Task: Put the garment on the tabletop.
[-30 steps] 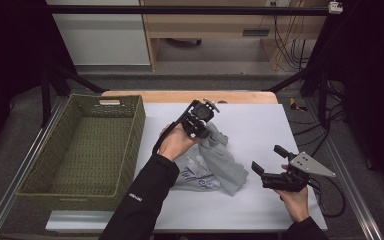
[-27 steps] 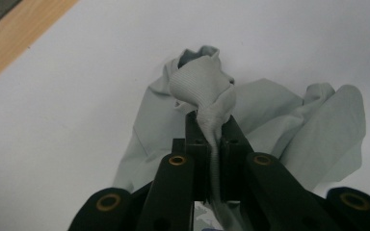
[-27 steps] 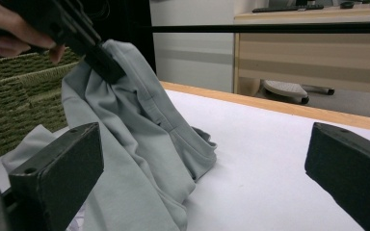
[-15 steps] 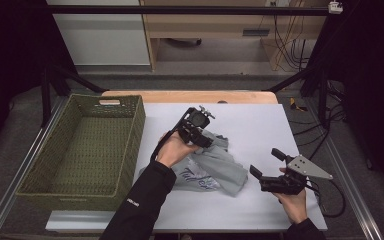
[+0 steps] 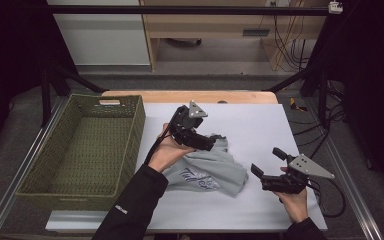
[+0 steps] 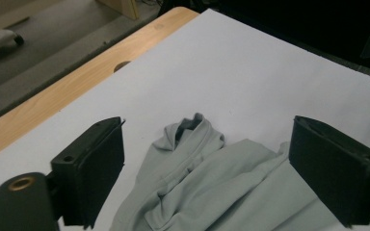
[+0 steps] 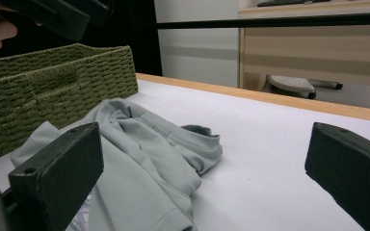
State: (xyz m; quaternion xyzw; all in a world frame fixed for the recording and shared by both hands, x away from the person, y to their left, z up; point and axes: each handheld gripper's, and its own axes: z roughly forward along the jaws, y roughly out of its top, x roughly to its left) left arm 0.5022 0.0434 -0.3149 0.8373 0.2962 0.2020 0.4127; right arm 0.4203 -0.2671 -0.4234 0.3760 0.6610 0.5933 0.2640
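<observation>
A light grey T-shirt (image 5: 211,169) lies crumpled on the white table (image 5: 260,125), its collar end toward the far side. My left gripper (image 5: 206,144) hovers just over that end, and the left gripper view has the shirt (image 6: 212,178) between and below its spread jaws. The left gripper (image 6: 207,139) is open and holds nothing. My right gripper (image 5: 266,161) is low over the table to the right of the shirt, pointing left at it. It (image 7: 207,144) is open too, and the shirt (image 7: 139,154) lies just ahead of its jaws.
A green woven basket (image 5: 136,131) stands at the table's left, seen also beyond the shirt as the basket (image 7: 53,82) in the right gripper view. A wooden strip (image 5: 190,95) edges the far side. Bare white table lies right of and behind the shirt.
The shirt's far end, bunched up toward my left gripper a second ago, now lies lower and flatter. The left gripper has tilted and dropped slightly. The right gripper has barely shifted.
</observation>
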